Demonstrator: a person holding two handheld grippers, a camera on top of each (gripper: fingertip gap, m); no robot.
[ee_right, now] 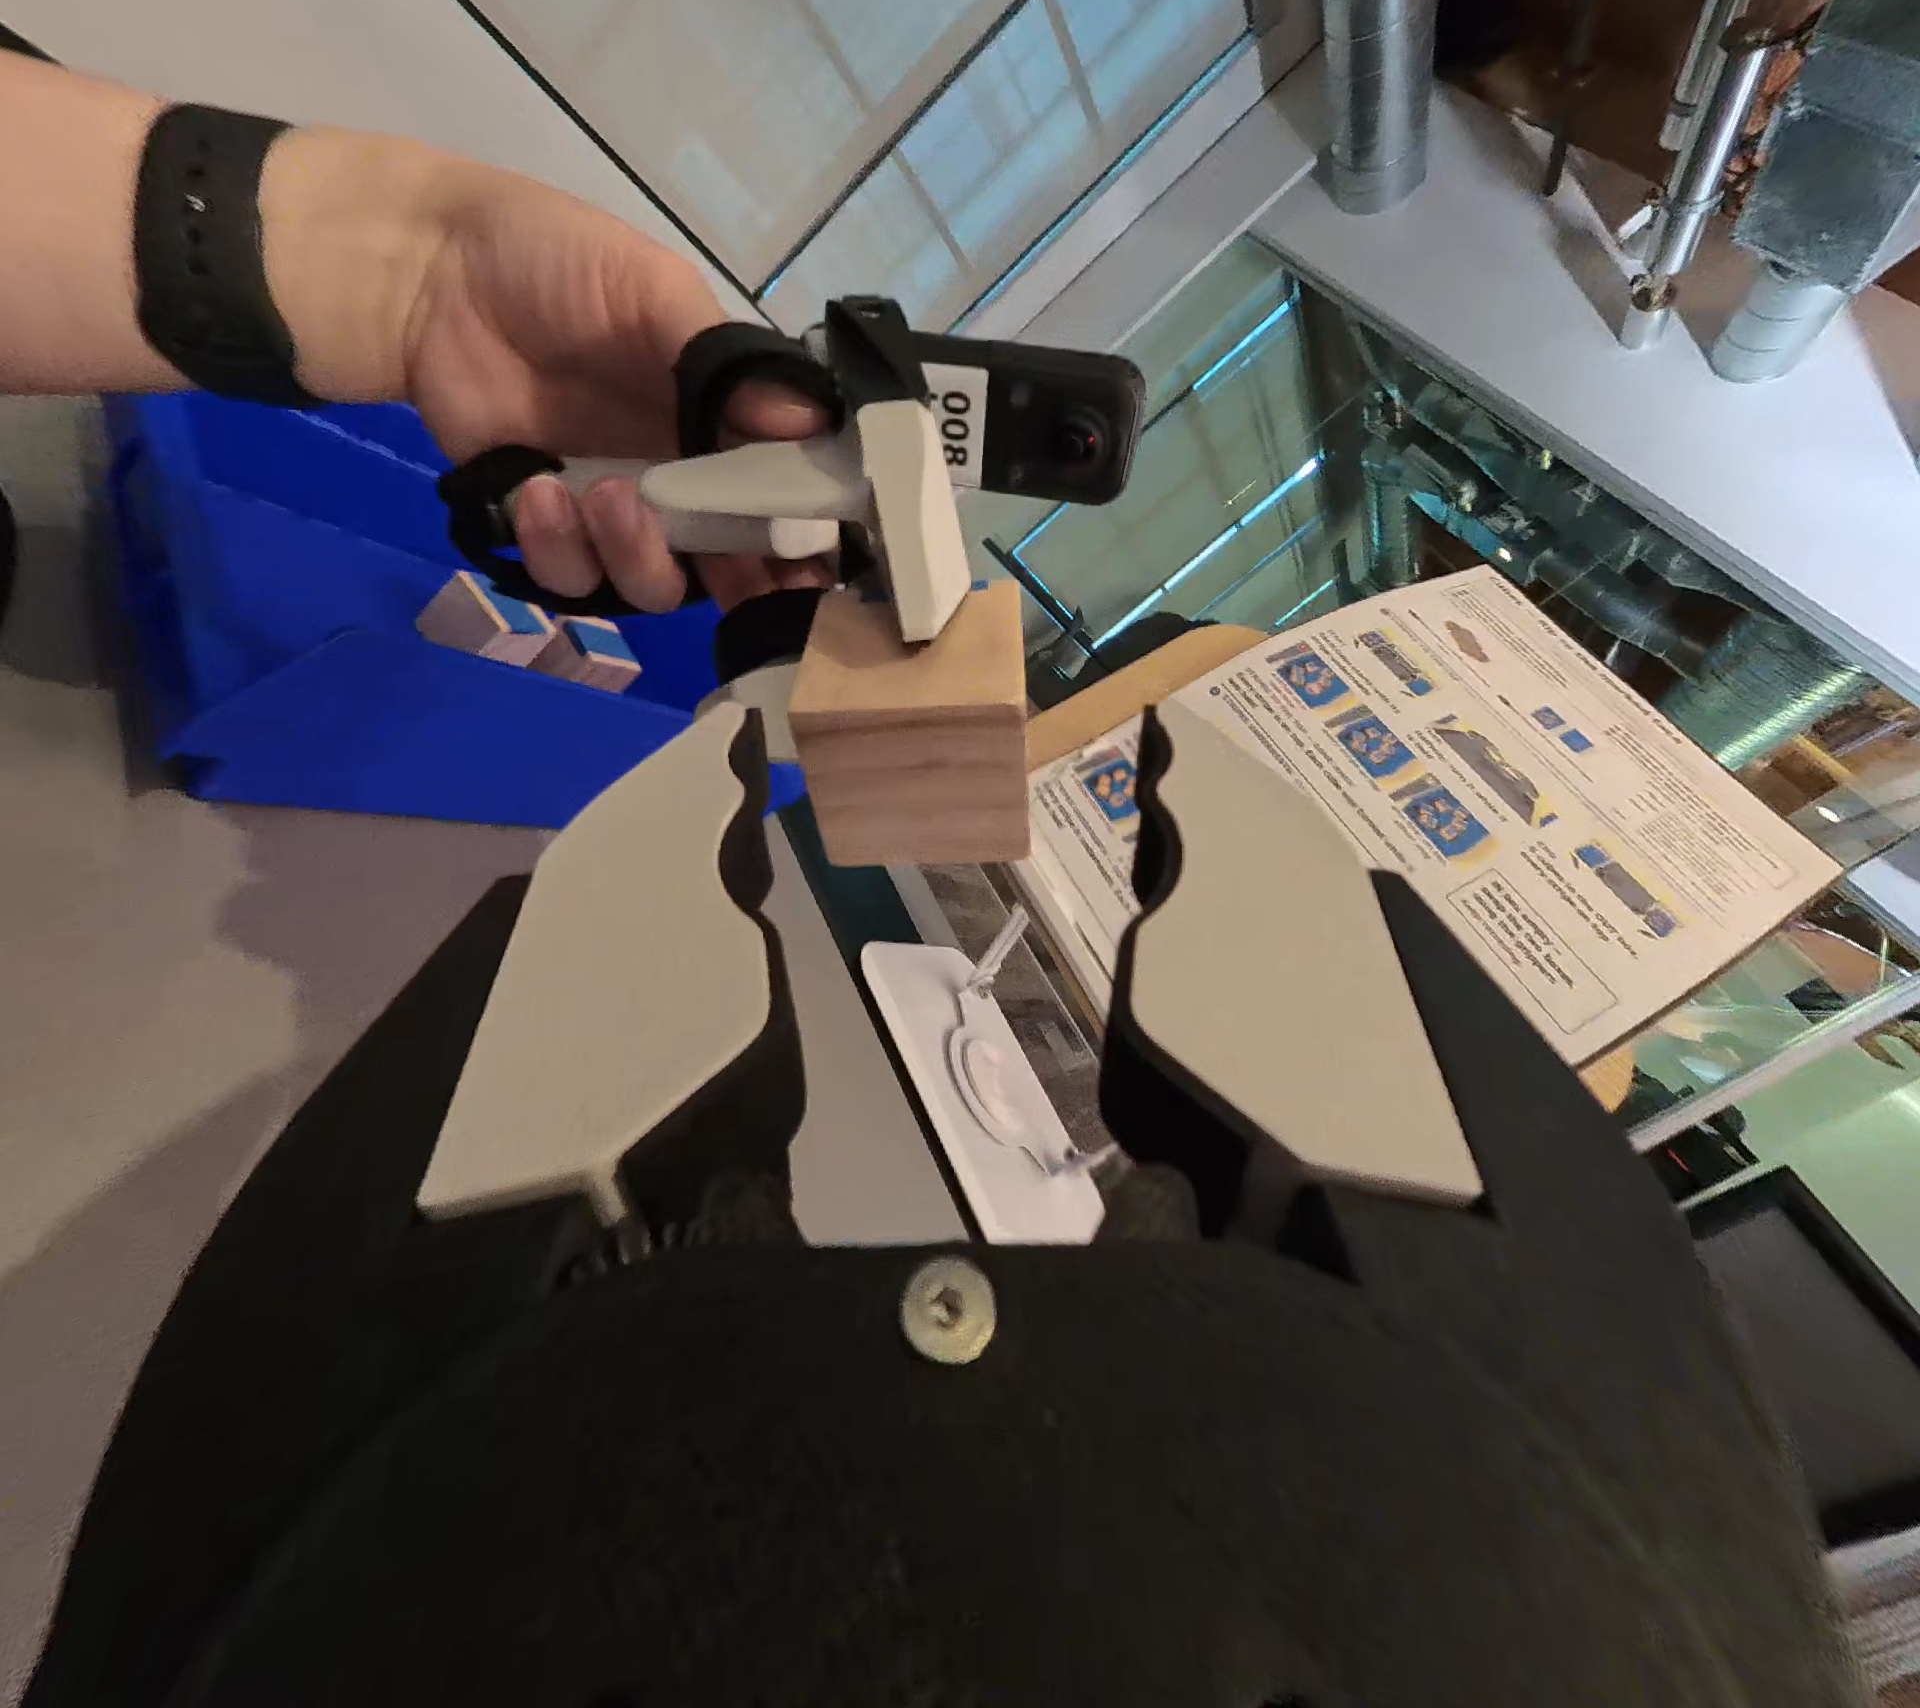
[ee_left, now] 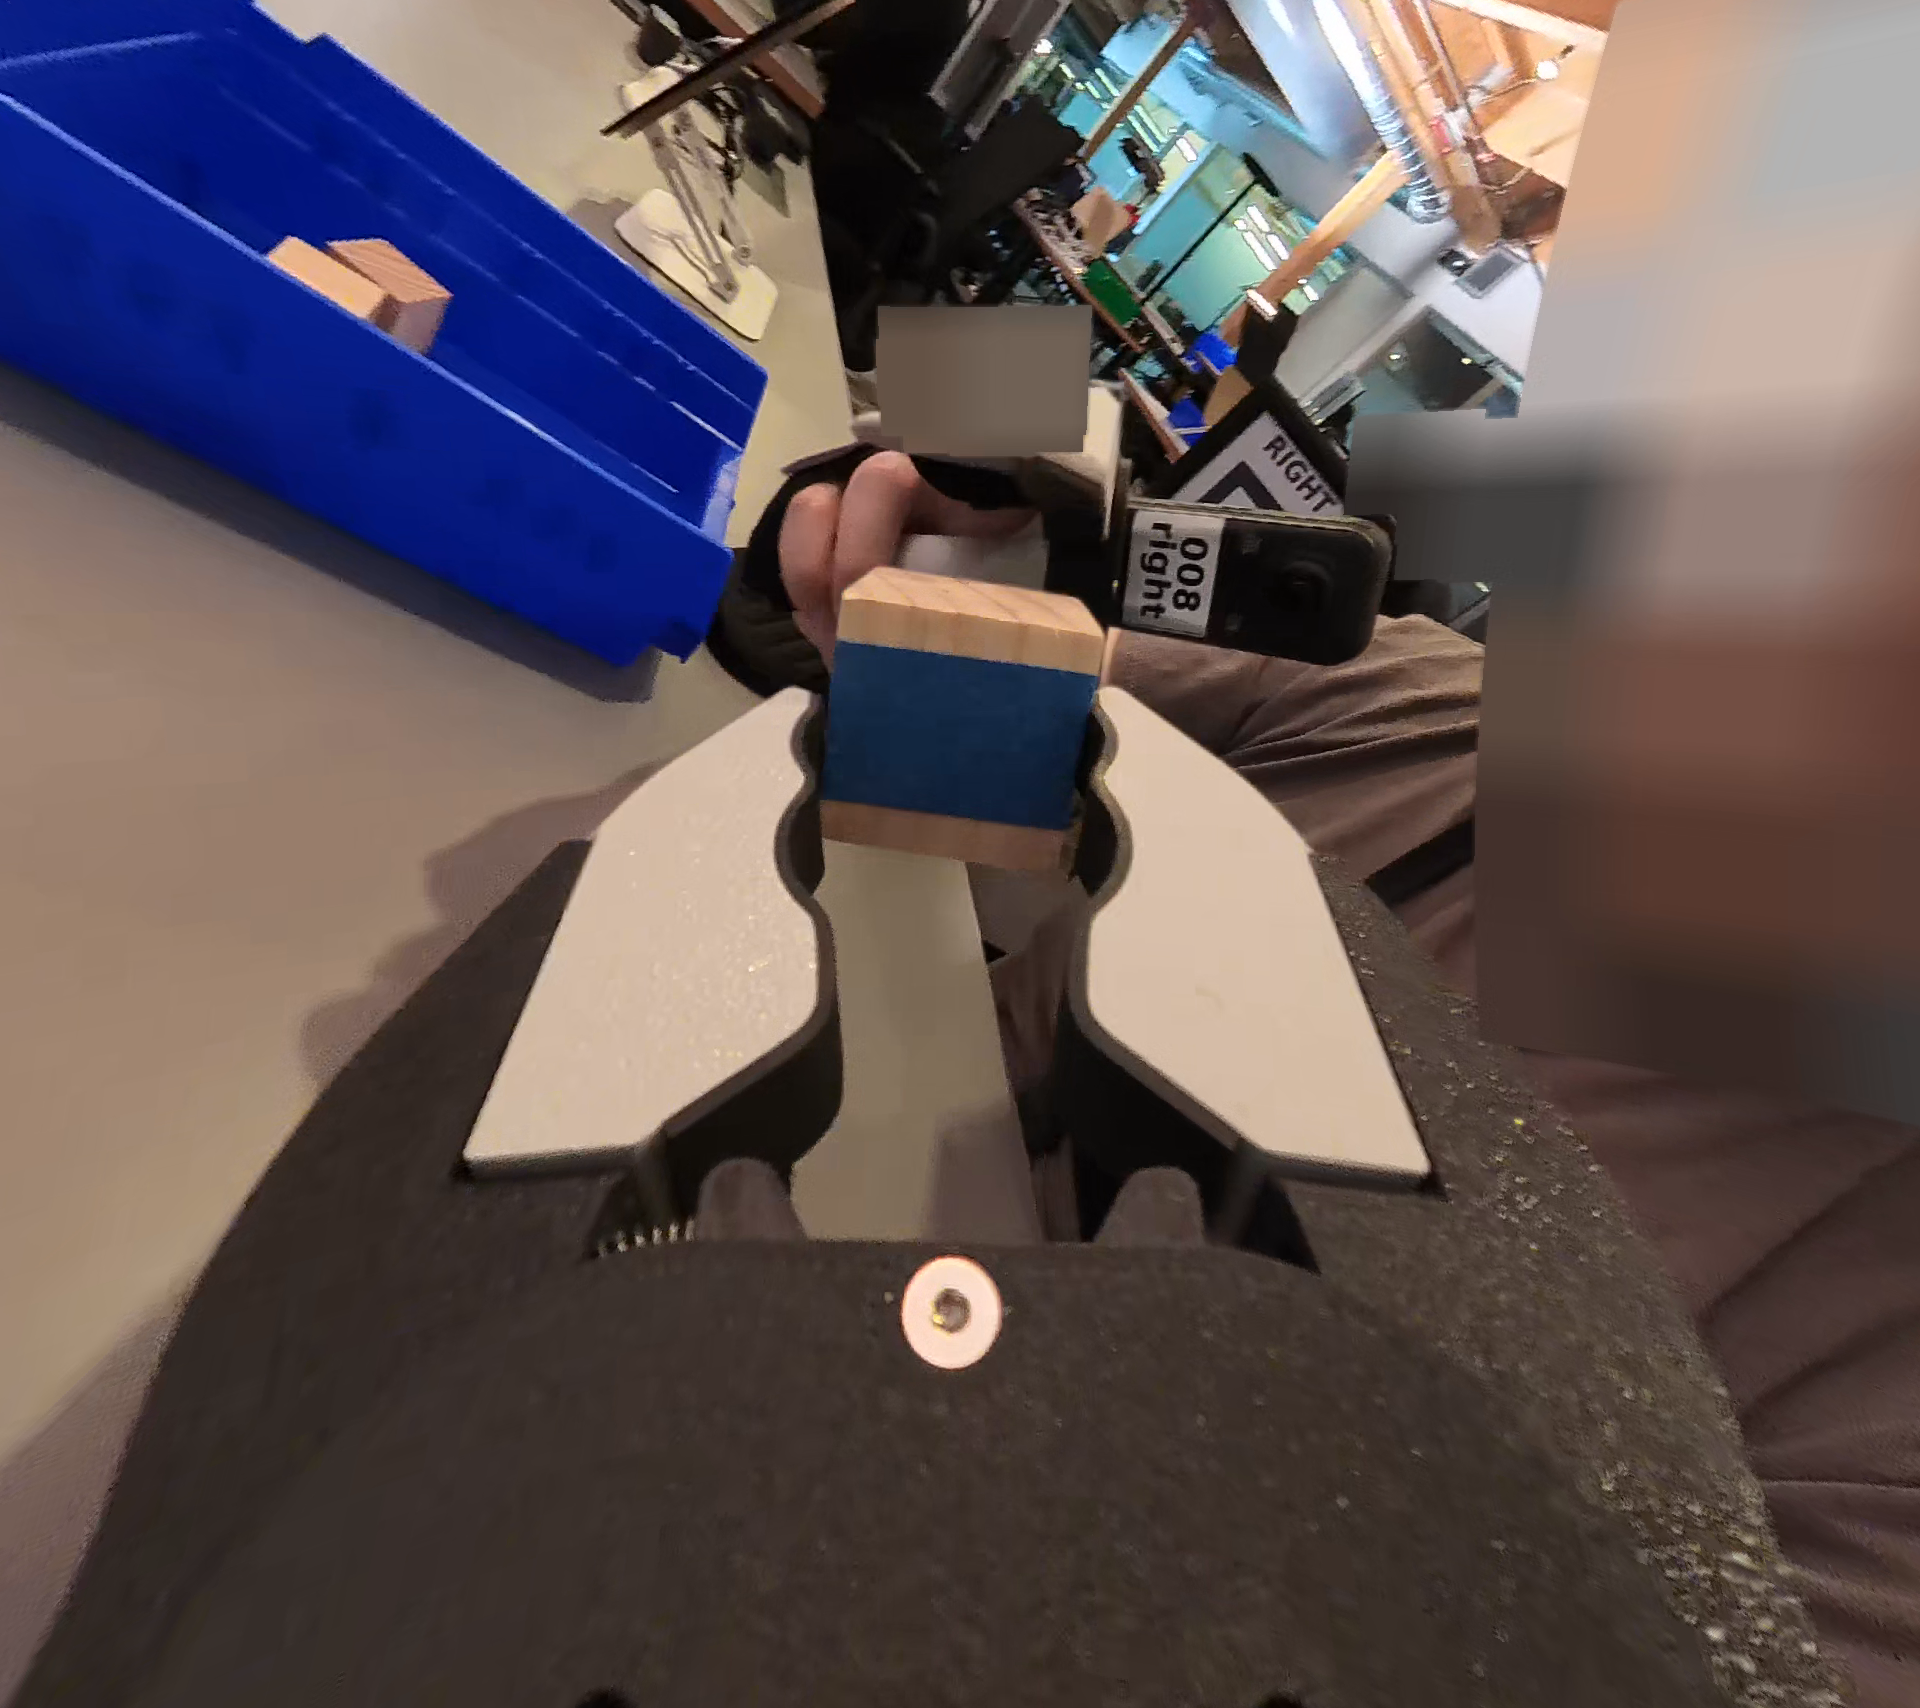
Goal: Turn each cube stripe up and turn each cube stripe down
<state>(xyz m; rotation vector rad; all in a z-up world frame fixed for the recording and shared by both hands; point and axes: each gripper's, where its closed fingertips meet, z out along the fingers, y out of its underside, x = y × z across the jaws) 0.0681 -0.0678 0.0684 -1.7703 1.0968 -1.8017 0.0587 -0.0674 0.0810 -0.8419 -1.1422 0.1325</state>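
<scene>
The left tool (ee_left: 956, 744) is clamped on a wooden cube (ee_left: 961, 728), held up in the air above the counter (ee_left: 208, 775). In the left wrist view the cube's blue stripe (ee_left: 951, 739) faces the camera, with bare wood above and below it. In the right wrist view the same cube (ee_right: 914, 754) shows only plain wood faces, pinched by the left tool's pale fingers (ee_right: 920, 505), which a person's hand (ee_right: 520, 328) with a black wristband (ee_right: 208, 250) grips.

The right tool (ee_right: 951, 770) stands apart, its fingers on either side of the cube's near face without touching it.

To the left sits a blue bin (ee_left: 343, 370) on the counter, with more wooden cubes (ee_left: 379, 292) lying inside; from the right wrist view their blue stripes (ee_right: 530, 630) are visible. Farther right, a printed instruction sheet (ee_right: 1455, 785) lies on a board.
</scene>
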